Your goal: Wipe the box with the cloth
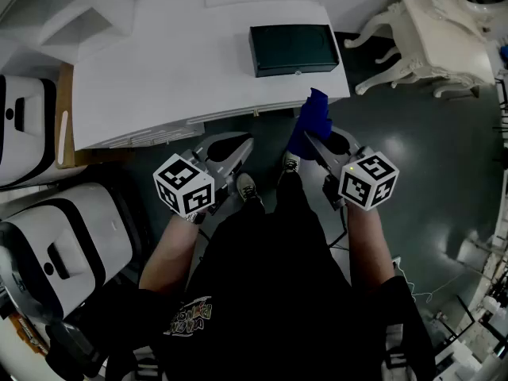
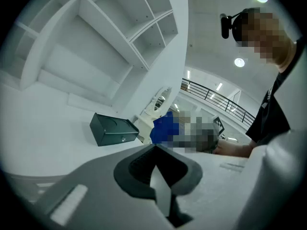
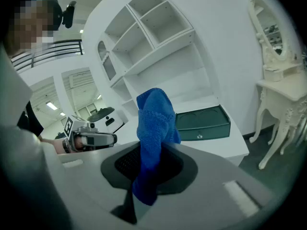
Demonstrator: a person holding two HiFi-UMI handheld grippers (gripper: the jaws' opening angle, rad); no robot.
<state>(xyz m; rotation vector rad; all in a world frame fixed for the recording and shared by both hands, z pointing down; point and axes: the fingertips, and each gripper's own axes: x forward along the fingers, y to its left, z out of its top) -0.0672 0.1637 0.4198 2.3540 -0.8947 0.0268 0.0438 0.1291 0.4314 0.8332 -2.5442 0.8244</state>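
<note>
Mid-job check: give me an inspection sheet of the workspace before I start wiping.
Surface: white desk, bare around the box.
Job's things: dark green box, closed, at the desk's right rear; blue cloth clamped in the right gripper, off the box.
Clutter: nothing seen.
Grippers: left gripper jaws together, empty; right gripper jaws shut on the cloth.
Cables: thin wires on the floor, lower right.
Surroundings: ornate dressing table right, shelf unit behind, white machines left.

Nothing legible anywhere; the shirt print is too blurred to read.
</note>
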